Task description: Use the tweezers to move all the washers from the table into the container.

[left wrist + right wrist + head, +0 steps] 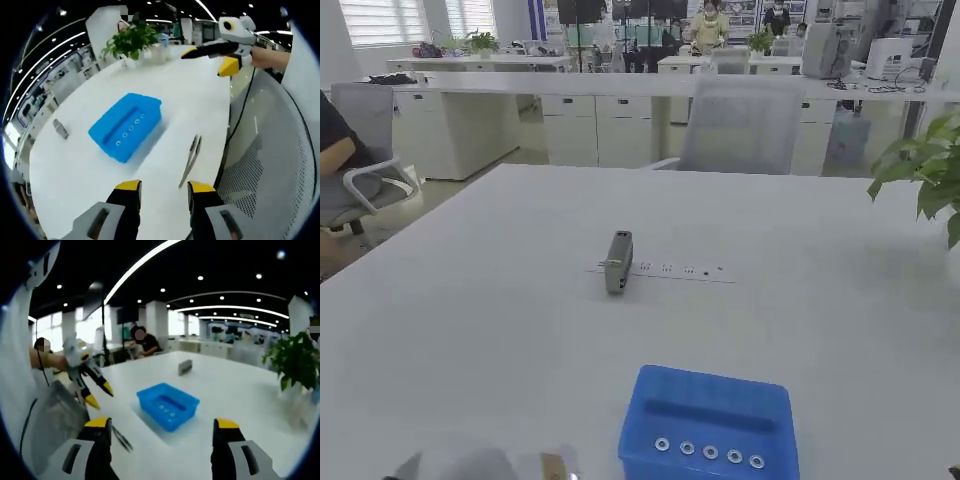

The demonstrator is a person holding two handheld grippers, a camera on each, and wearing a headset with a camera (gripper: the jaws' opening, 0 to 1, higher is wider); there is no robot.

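Hovering near slim metal tweezers [190,160], left tongs [164,186] are gaping empty. Right tongs [161,423] are hanging wide open, unloaded.

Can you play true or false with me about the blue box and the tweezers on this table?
1. Five washers lie in a row inside the blue container. True.
2. The left gripper is holding the tweezers. False: the tweezers lie flat on the table, and the gripper's fingers are open with nothing between them.
3. The right gripper has its fingers open. True.
4. The blue container is tipped on its side. False: it sits upright on the table.
5. There is a green plant by the table. True.
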